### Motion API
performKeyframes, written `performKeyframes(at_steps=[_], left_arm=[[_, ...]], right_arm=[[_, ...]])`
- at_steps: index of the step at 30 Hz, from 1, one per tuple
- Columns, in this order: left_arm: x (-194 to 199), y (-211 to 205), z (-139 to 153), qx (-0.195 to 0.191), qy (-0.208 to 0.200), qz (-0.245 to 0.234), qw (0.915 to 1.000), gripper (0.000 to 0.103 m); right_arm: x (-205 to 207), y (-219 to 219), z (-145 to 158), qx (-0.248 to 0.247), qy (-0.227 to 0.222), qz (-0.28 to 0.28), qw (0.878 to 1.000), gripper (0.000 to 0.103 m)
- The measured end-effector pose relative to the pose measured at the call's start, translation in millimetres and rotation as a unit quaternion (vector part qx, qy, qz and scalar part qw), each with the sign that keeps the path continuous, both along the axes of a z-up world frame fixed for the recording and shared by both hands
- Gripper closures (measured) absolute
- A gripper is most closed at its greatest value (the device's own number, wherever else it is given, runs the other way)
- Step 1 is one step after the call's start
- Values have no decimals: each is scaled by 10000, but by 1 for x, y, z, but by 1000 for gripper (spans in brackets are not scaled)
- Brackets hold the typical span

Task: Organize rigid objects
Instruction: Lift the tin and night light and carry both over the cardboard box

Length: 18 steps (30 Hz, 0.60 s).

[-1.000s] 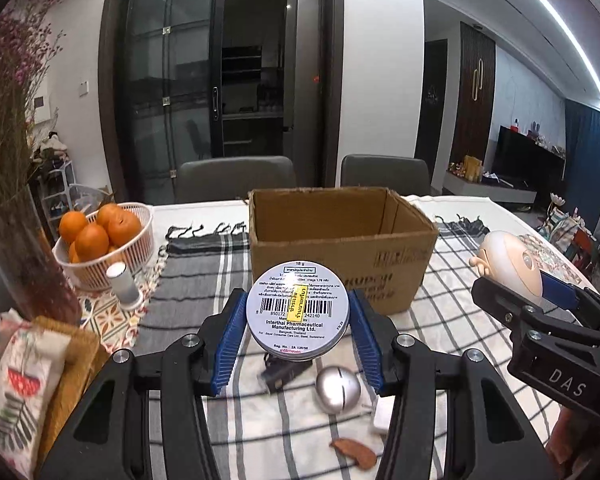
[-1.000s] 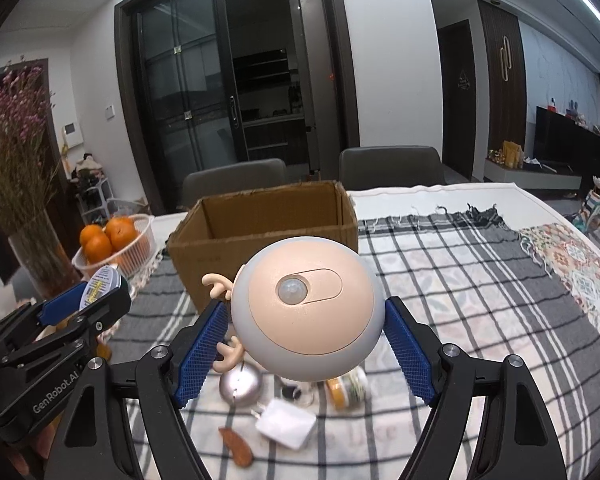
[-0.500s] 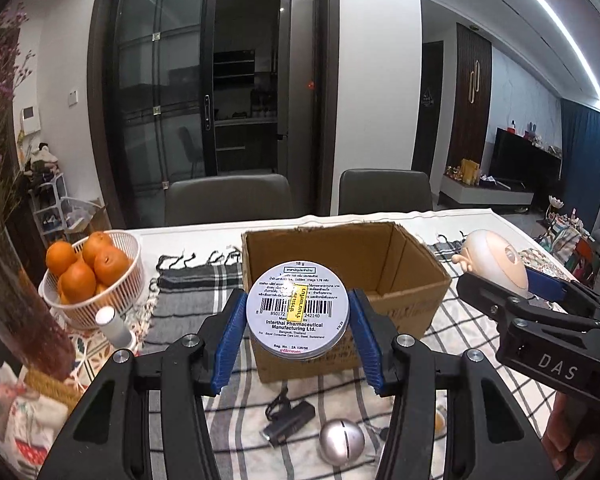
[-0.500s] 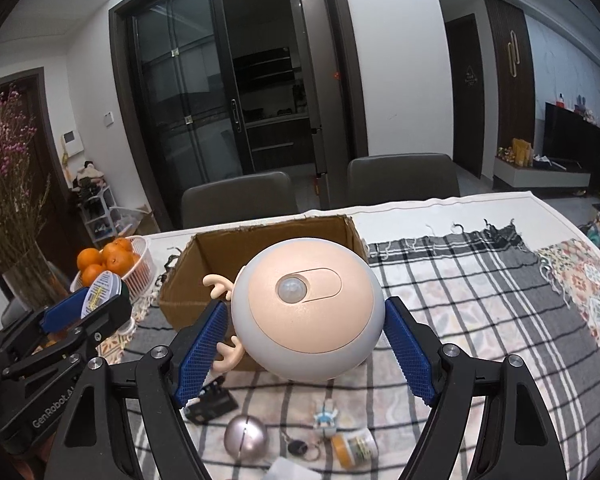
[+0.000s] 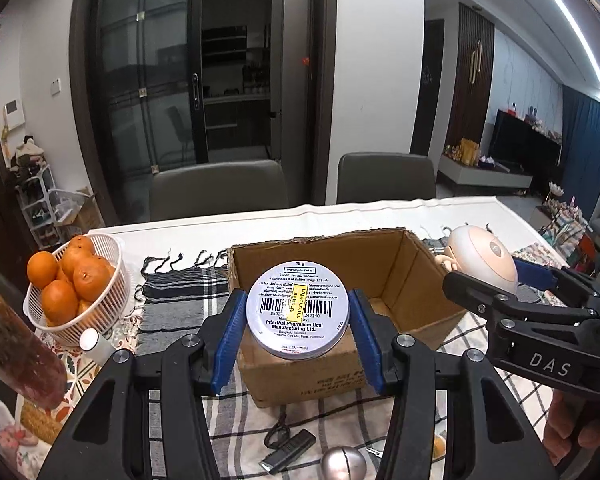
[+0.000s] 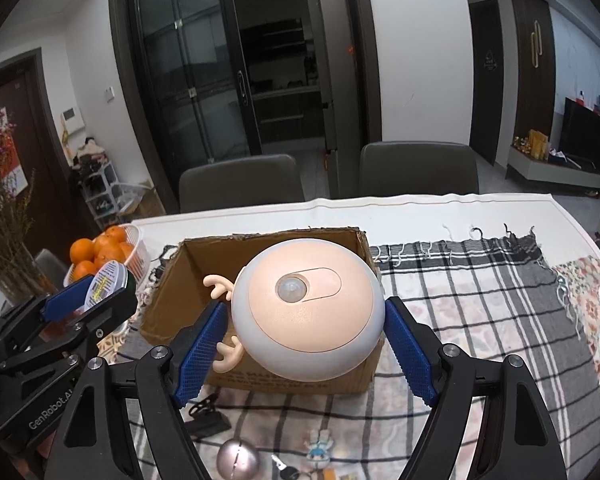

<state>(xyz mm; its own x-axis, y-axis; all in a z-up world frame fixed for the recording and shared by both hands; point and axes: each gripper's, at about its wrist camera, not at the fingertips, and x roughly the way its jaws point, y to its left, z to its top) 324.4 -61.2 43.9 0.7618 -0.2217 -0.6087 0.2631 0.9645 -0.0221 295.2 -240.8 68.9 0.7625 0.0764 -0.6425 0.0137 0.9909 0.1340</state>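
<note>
Since the earlier frames both grippers have been carried toward the cardboard box (image 5: 340,304), whose open top is now seen from above, while the small items in front of it have slipped to the bottom edge of each view.

Left wrist view: the left gripper (image 5: 298,332) is clamped by its blue pads on a round tin (image 5: 297,314), held at frame centre over the box's near wall. The label reads "18 g", "Interthai Pharmaceutical Manufacturing Ltd.", "Bangkok, Thailand", with a barcode partly covered by a yellow sticker; the finer print cannot be read. At right the right gripper (image 5: 496,276), marked "DAS", is seen beside the box's right wall.

Right wrist view: the right gripper (image 6: 306,340) is closed on a domed night light (image 6: 308,316) with a peach face, a central lens and small antlers, held at frame centre over the box's near wall. At lower left the left gripper (image 6: 86,300) is marked "GenRobot.AI".

Printing on the box front is too blurred to read. The box stands on a checked cloth (image 6: 480,304) spread over a white-covered table (image 6: 420,208). A white basket of oranges (image 5: 70,286) stands at left. A silver ball (image 6: 238,460), a black key fob (image 5: 288,450) and a small figurine (image 6: 320,446) lie along the bottom edge. Two grey chairs (image 6: 240,182), dark glass doors and a ceiling light strip fill the background.
</note>
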Motion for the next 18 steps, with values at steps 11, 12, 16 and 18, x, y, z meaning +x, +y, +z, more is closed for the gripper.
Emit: performKeyframes(at_steps=[11, 12, 16, 18], left_arm=[[47, -15, -13, 189, 781, -143, 9967, 52], [51, -16, -15, 188, 856, -149, 9960, 52], [66, -19, -26, 289, 1169, -175, 9926, 52], [71, -23, -31, 399, 1296, -189, 9906, 52]], right_arm=[[55, -4, -16, -191, 780, 263, 9964, 23], [60, -5, -19, -193, 867, 290, 9956, 23], [73, -8, -32, -112, 1237, 367, 9916, 23], [79, -9, -38, -84, 1411, 375, 9893, 23]])
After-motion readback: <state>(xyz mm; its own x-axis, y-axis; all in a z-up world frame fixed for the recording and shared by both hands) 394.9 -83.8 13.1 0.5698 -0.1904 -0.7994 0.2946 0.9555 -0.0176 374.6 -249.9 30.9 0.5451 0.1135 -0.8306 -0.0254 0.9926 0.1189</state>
